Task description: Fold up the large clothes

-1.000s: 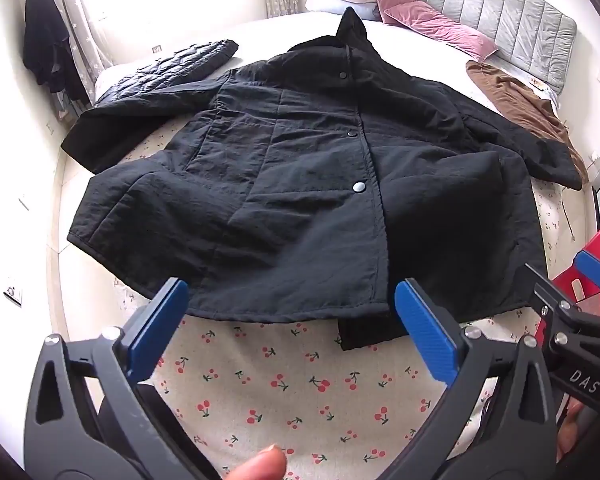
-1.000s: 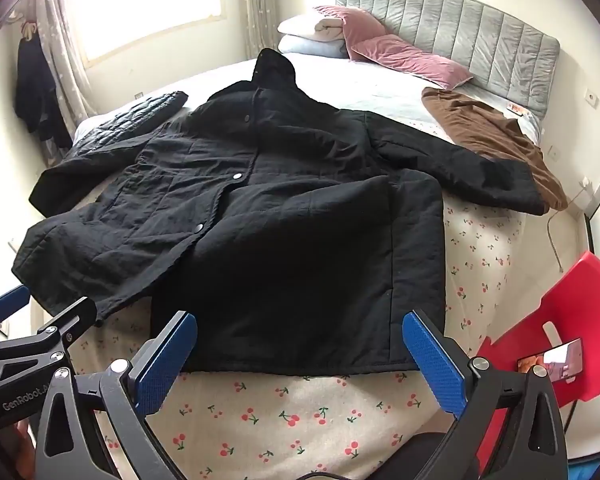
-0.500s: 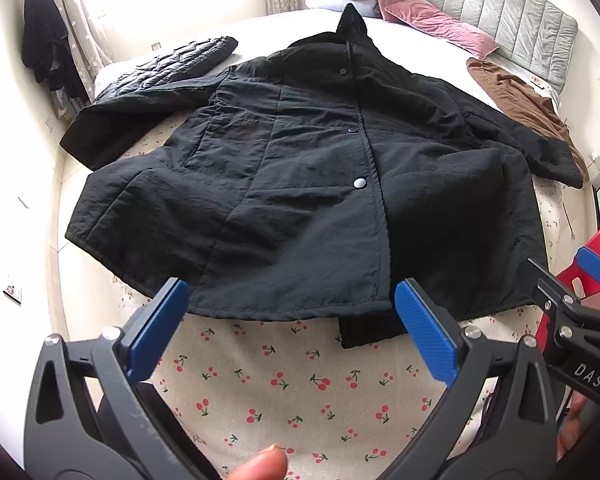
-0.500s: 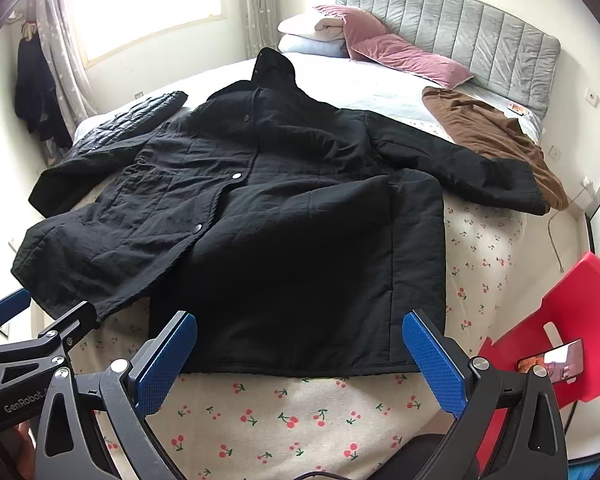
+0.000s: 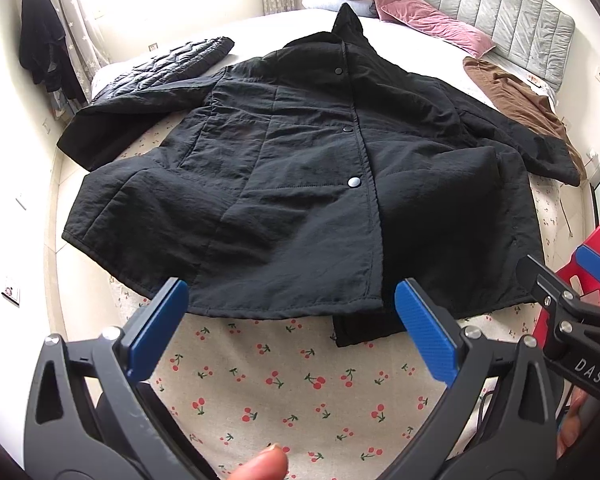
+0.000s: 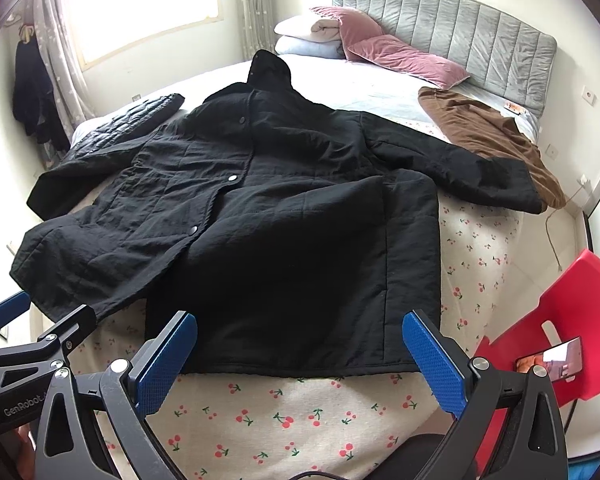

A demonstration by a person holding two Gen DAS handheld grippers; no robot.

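Observation:
A large black hooded coat [image 5: 292, 184] lies spread flat, front up, on a bed with a cherry-print sheet [image 5: 284, 384]. Both sleeves reach out to the sides and the hood points toward the headboard. It also shows in the right wrist view [image 6: 260, 232]. My left gripper [image 5: 292, 328] is open and empty, just above the sheet in front of the coat's hem. My right gripper [image 6: 300, 360] is open and empty, in front of the hem's right half. The right gripper's tip shows at the right of the left wrist view [image 5: 560, 296].
A black quilted jacket [image 5: 168, 64] lies at the bed's far left and a brown garment [image 6: 488, 140] at the far right. Pillows [image 6: 372, 48] rest against the grey headboard. A red chair [image 6: 556, 320] with a phone on it stands right of the bed.
Both grippers have drifted slightly toward the coat's hem. The coat has not moved and both grippers stay open.

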